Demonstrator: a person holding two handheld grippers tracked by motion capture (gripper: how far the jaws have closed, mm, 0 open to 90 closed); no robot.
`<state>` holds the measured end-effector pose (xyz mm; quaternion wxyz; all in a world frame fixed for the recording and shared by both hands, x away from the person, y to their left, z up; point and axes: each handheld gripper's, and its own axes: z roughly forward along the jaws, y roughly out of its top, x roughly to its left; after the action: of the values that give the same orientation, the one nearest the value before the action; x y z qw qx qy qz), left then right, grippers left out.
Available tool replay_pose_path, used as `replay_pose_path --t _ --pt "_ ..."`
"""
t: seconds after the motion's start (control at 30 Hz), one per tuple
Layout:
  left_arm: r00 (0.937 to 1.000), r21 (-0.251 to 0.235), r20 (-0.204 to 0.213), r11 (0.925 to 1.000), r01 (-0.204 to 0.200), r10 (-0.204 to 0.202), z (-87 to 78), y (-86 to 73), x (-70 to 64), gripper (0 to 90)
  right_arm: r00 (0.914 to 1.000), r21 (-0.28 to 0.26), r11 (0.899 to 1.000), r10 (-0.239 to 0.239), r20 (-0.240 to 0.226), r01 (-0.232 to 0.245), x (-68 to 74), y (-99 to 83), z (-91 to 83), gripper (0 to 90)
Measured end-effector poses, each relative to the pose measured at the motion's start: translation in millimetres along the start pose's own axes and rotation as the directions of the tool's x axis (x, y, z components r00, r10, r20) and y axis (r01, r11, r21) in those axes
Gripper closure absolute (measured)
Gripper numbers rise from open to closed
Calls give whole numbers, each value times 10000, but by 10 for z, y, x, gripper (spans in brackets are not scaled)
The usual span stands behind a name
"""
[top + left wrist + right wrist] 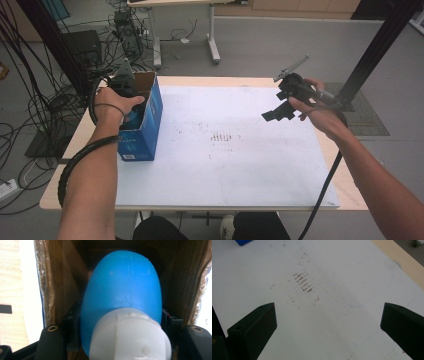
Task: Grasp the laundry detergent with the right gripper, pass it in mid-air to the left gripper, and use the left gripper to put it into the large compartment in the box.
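Blue bottle [121, 287], white cap [130, 336], sits inside blue carton [145, 125] at table's left edge. Smooth rigid plastic, likely light, slippery; best hold at shoulder below cap. Left gripper [131, 95] clamps bottle body. Right gripper [327, 322] spread wide, empty, above white mat [332, 262].

The high view looks forward and down from above the person's side onto the pale wooden table [345, 165] with its white sheet cover [225, 165], taking in the floor beyond. The left gripper view sits very close, peering down into the open blue cardboard box [58, 285] at a blue plastic bottle with a white cap [122, 297]; that box [145, 127] stands at the table's left in the high view. The right gripper view faces down at the sheet's brown smudge marks [303, 282] from near; the high view shares those marks [225, 137].
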<state>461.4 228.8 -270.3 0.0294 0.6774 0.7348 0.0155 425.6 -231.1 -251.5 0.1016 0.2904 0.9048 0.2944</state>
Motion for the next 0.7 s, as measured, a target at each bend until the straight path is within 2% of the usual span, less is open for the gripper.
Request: replay_pose_path --t 0.7 --pt "10000 -41 22 10000 3 -3 4 0 11 359 9999 43 10000 -90 61 89 8 42 -9 4"
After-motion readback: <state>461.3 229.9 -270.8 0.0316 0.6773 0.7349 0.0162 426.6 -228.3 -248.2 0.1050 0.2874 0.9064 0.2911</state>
